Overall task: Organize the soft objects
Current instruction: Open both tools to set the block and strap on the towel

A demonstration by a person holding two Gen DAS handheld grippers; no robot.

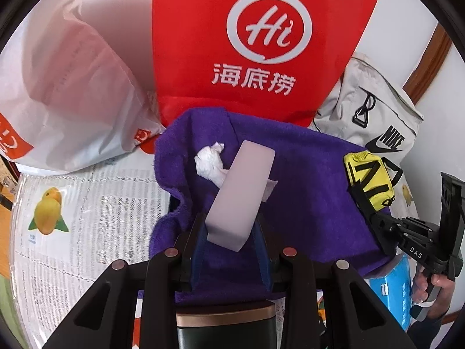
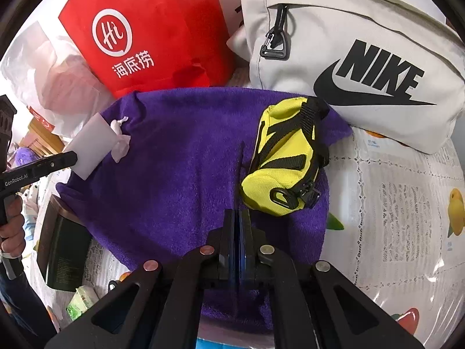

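Note:
A purple towel (image 1: 305,180) is spread over the table, also in the right wrist view (image 2: 174,160). My left gripper (image 1: 229,226) is shut on a pale grey foam block (image 1: 241,192), which tilts up over the towel. Behind the block lies a crumpled white tissue (image 1: 209,163). A yellow pouch (image 2: 284,163) with black straps rests on the towel's right part. My right gripper (image 2: 239,218) is shut just left of the pouch, its pads pressed together with nothing clearly between them. In the right wrist view the left gripper (image 2: 74,157) and block (image 2: 90,145) show at the left.
A red shopping bag (image 1: 261,43), a white plastic bag (image 1: 72,87) and a grey Nike backpack (image 2: 363,58) stand behind the towel. A fruit-print table cover (image 2: 407,218) lies underneath. A dark box (image 2: 62,250), a green packet (image 2: 81,299) and a blue pack (image 1: 392,288) sit near the front.

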